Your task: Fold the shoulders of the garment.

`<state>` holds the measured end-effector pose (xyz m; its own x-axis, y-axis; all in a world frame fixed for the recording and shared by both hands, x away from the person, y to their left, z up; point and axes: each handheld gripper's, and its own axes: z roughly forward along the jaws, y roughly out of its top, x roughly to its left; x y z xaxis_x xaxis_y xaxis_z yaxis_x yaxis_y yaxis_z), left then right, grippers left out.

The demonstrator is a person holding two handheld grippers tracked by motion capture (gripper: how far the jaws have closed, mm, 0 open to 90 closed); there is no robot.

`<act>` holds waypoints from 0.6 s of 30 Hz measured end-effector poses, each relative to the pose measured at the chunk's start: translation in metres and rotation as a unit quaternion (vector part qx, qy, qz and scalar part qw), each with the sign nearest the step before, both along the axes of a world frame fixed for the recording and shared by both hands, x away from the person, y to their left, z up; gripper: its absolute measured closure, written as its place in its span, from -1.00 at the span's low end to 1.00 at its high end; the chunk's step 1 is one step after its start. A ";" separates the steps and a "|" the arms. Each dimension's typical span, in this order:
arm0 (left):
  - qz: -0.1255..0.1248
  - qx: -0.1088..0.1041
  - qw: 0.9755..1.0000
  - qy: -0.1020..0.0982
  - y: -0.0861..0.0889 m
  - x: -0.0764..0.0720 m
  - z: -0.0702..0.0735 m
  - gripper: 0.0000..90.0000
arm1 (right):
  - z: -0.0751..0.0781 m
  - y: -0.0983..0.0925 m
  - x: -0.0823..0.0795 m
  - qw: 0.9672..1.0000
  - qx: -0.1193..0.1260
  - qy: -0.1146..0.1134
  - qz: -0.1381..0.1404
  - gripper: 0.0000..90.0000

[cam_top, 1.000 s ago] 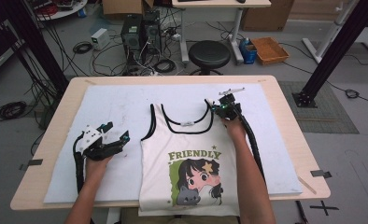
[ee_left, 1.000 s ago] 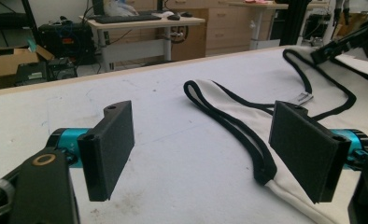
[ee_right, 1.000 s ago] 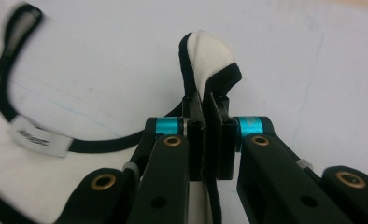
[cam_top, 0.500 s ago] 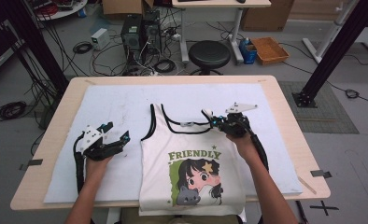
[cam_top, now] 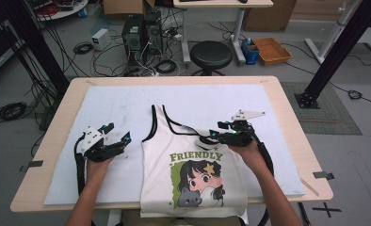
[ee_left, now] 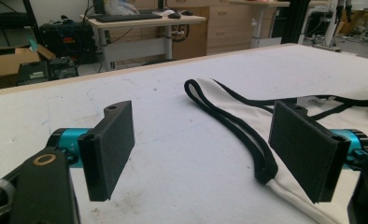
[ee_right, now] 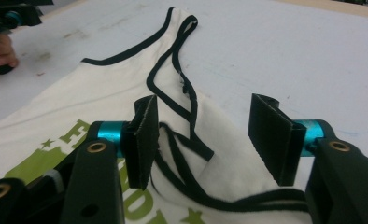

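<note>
White tank top [cam_top: 193, 174] lies flat on the white padded mat [cam_top: 127, 99], hem toward the person and hanging slightly over the near table edge, straps pointing away. Long axis runs near-to-far across the wooden table [cam_top: 292, 136]. Its left strap [cam_top: 151, 123] lies straight and flat. Its right strap [cam_top: 193, 134] is folded back in over the chest, bunched near the "FRIENDLY" print.

Right gripper [cam_top: 211, 137] sits right over that folded strap, pointing leftward across the shirt. Its jaws have just been opening; they now stand spread, with the heaped strap and black binding lying between them in the right gripper view [ee_right: 187, 140], pads not pressing on it. So the cloth looks released, not pinched.

Left gripper [cam_top: 119, 133] rests on the mat just beside the shirt's left edge, jaws spread wide, nothing between them. In the left gripper view the left strap loop [ee_left: 229, 116] lies ahead and to the right of the jaws, near.

Right hand is the one on the work; left is nearest the left strap and armhole.

Fabric: thin soft cotton knit, limp, creases easily, black ribbed trim. Mat looks slightly grippy and stained.
</note>
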<state>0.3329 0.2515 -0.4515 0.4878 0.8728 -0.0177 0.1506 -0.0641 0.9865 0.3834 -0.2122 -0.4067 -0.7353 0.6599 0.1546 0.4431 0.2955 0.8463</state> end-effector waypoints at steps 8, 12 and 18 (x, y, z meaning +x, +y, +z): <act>-0.001 -0.002 1.000 0.000 0.001 0.000 0.000 -0.50 | -0.021 0.052 0.003 0.989 -0.110 0.038 0.089 0.73; -0.001 -0.003 1.000 0.000 0.001 0.000 0.000 -0.50 | -0.020 0.040 -0.008 0.985 -0.121 0.037 0.117 0.89; 0.000 0.003 1.000 0.000 0.000 0.000 0.000 -0.50 | -0.022 -0.006 -0.026 0.979 -0.093 0.068 0.166 0.88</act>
